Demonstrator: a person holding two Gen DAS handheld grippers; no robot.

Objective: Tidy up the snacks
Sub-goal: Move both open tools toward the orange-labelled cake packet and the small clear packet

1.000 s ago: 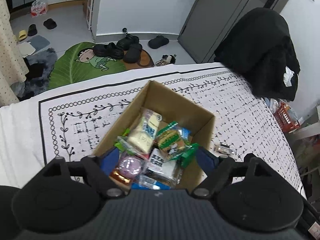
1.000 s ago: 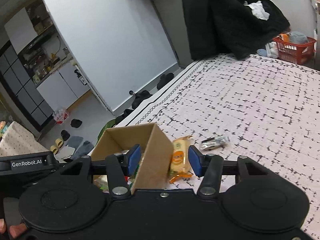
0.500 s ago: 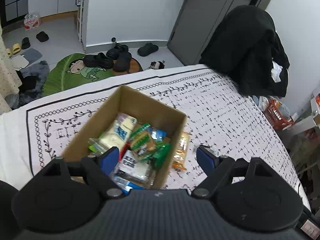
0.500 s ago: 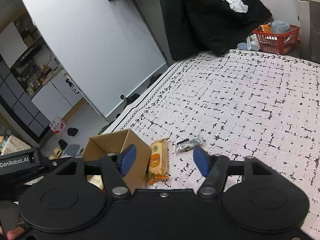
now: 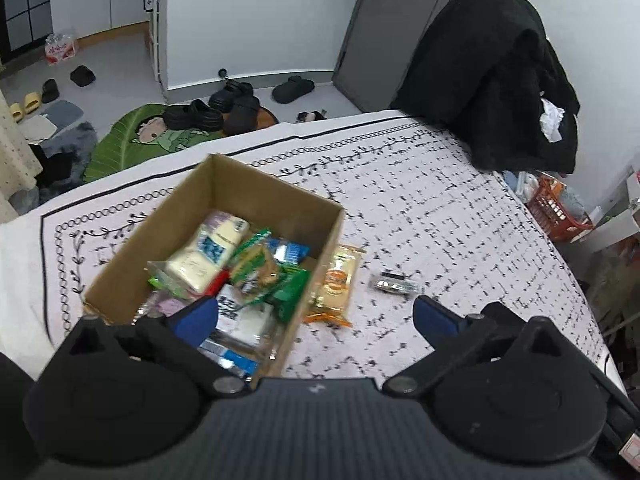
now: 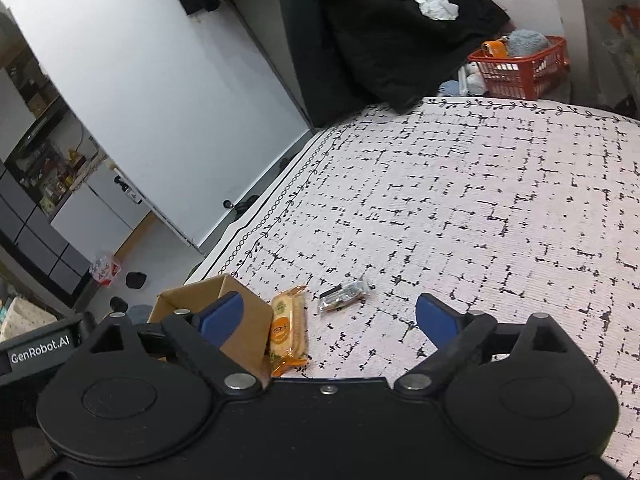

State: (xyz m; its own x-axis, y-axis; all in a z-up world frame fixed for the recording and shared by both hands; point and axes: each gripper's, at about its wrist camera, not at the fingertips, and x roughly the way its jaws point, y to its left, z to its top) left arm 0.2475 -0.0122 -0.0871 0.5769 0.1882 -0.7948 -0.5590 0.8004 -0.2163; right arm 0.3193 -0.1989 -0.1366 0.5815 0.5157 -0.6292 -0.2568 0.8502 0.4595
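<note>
Both grippers are spreading their jaws and hold nothing: the left gripper [image 5: 316, 316] hangs wide above the near corner of the cardboard box [image 5: 248, 184] and the right gripper [image 6: 328, 318] hangs wide above the patterned cloth [image 6: 480, 208]. The box sits on the cloth, packed with wrapped snacks [image 5: 208, 252]. An orange-wrapped biscuit pack [image 6: 287, 330] lies against its outer wall, and a small dark packet [image 6: 342, 293] lies just beside that, neither one touched.

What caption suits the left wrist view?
Cardboard box full of snacks; orange packet and small dark packet lie outside on the patterned cloth.
</note>
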